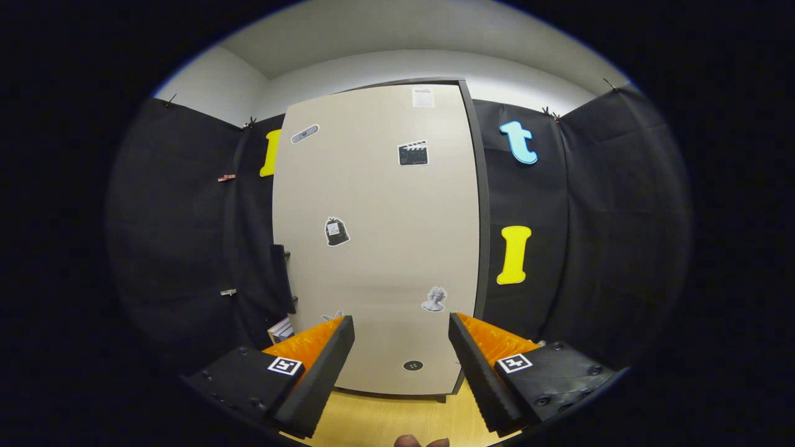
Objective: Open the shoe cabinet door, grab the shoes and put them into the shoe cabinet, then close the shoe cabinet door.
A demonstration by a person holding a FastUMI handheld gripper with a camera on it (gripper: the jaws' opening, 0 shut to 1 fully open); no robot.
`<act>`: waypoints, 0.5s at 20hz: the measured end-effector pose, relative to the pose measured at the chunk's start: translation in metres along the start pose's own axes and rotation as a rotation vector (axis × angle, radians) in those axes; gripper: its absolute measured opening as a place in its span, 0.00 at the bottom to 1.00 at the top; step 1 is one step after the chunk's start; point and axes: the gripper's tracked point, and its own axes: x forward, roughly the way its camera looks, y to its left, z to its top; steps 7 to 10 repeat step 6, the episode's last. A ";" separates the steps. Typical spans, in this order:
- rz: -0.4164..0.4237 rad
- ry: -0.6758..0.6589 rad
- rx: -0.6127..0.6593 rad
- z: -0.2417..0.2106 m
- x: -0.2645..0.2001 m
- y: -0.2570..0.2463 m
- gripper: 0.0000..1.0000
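Note:
The shoe cabinet stands just ahead of me, its tall pale door (379, 242) facing me and covered with several small stickers. The door looks shut against the dark frame (481, 236) on its right side. A small round dark spot (413, 365) sits low on the door, between my fingers. My gripper (402, 357) is open, its two fingers spread wide with nothing between them, a short way in front of the door's lower part. A corner of something pale, maybe a shoe (282, 329), peeks out left of the cabinet, just beyond my left finger.
Black cloth walls close in on both sides of the cabinet. A dark bracket-like piece (282, 279) sticks out at the cabinet's left edge. Light wooden floor (385, 419) lies under my fingers. A fingertip of a person's hand (422, 442) shows at the very bottom.

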 end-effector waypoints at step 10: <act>-0.006 -0.018 -0.008 0.001 0.003 -0.005 0.98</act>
